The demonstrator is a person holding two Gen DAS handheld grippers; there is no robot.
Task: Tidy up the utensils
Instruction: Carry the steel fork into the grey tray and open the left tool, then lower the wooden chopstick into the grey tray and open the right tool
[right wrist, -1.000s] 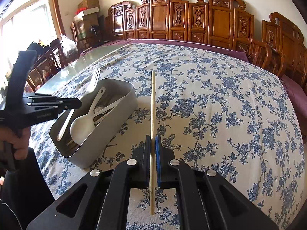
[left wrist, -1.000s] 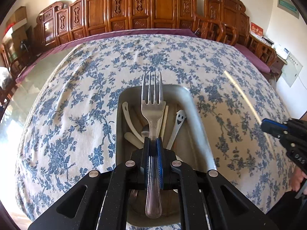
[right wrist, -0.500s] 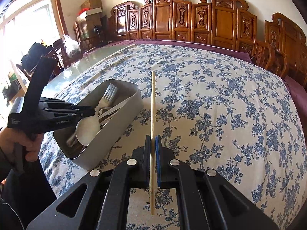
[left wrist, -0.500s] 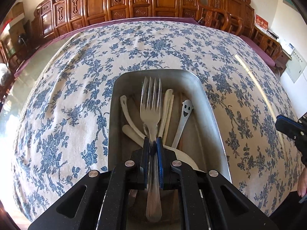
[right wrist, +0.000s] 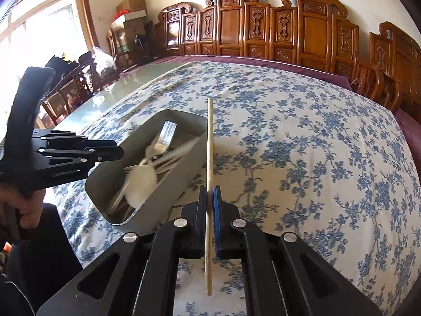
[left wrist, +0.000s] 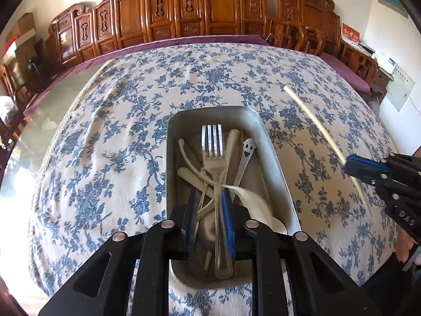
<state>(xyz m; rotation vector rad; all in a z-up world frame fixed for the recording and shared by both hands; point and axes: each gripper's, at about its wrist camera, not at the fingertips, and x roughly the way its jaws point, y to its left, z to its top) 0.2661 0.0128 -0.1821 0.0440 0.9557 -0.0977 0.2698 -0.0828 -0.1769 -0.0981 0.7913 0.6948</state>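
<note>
Fork let go into the tin; chopstick waits in the other gripper.

The left gripper [left wrist: 209, 212] has just been opening: its jaws stand narrowly apart, and the fork [left wrist: 213, 155] lies loose between them, tines ahead, on the spoons in the tin [left wrist: 273, 155]. It looks stiff, slick steel with some weight, so it is likely to slide and clatter; the narrow handle would be the place to pinch it again. The right gripper [right wrist: 209, 205] is clamped on a chopstick [right wrist: 209, 142], gripped low on its length, the long end pointing forward just beside the tin's rim. Light, rigid and thin, it could swivel in the pads, so a hold nearer mid-length seems steadier.
</note>
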